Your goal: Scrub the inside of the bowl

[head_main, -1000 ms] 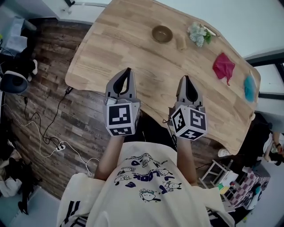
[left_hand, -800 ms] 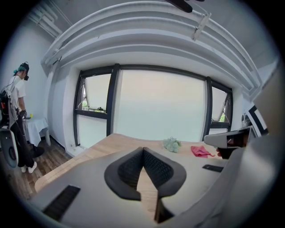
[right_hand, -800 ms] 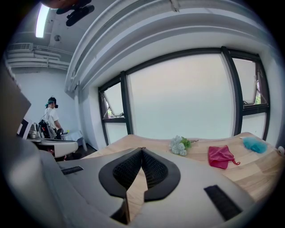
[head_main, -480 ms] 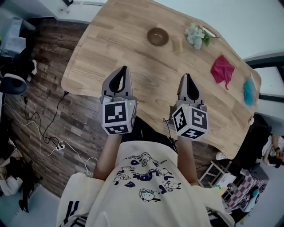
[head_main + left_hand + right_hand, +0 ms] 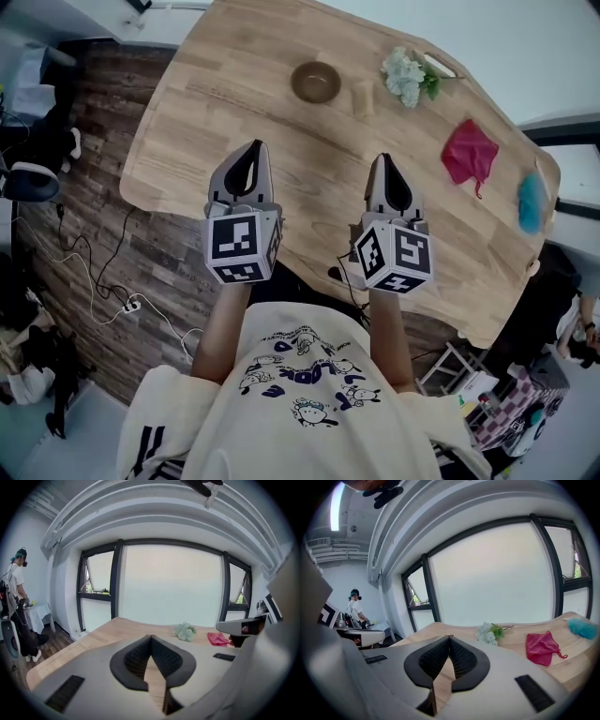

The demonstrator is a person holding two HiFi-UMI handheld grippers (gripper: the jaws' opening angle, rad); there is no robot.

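So, the scrubbing looks like it hasn't begun. The left gripper [image 5: 251,150] and right gripper [image 5: 384,161] both hover over the near edge of the table [image 5: 211,103], each with its jaws pressed together at the tips and nothing between them.

The bowl [image 5: 316,82] sits well apart from them, close to the table's far edge. It's upright with its mouth facing up, and being round it has no real long axis, so approach direction shouldn't matter.

Just beside it toward the right is a small tan block [image 5: 362,97], maybe a sponge, hard to tell.

The next move probably means reaching across, opening one gripper for something to scrub with, and steadying the bowl's rim with the other.
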